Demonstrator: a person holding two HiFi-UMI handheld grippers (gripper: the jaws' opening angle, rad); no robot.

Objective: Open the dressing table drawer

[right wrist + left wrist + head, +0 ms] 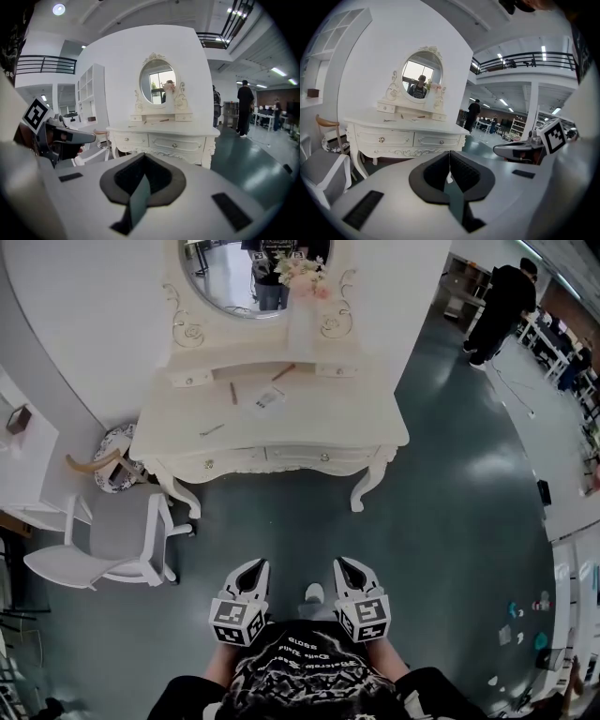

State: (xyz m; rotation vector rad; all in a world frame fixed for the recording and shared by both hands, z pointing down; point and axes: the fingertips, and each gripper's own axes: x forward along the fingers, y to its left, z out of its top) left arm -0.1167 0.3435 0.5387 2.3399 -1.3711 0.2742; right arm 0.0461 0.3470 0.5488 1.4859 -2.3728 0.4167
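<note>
A white dressing table (281,432) with an oval mirror (246,277) stands ahead across the dark floor. Its two front drawers are shut, the left drawer (220,463) and the right drawer (323,457) each with a small knob. In the head view my left gripper (253,564) and right gripper (349,563) hang side by side near my body, well short of the table, touching nothing. The left gripper (450,155) is shut and empty, with the drawers (396,139) beyond it. The right gripper (143,157) is also shut and empty, facing the drawers (157,142).
A white chair (122,545) stands at the table's left front, with a wooden-backed seat (98,465) behind it. Small items (269,398) lie on the tabletop and flowers (305,276) stand by the mirror. A person (497,306) stands far right. White shelving (23,442) lines the left.
</note>
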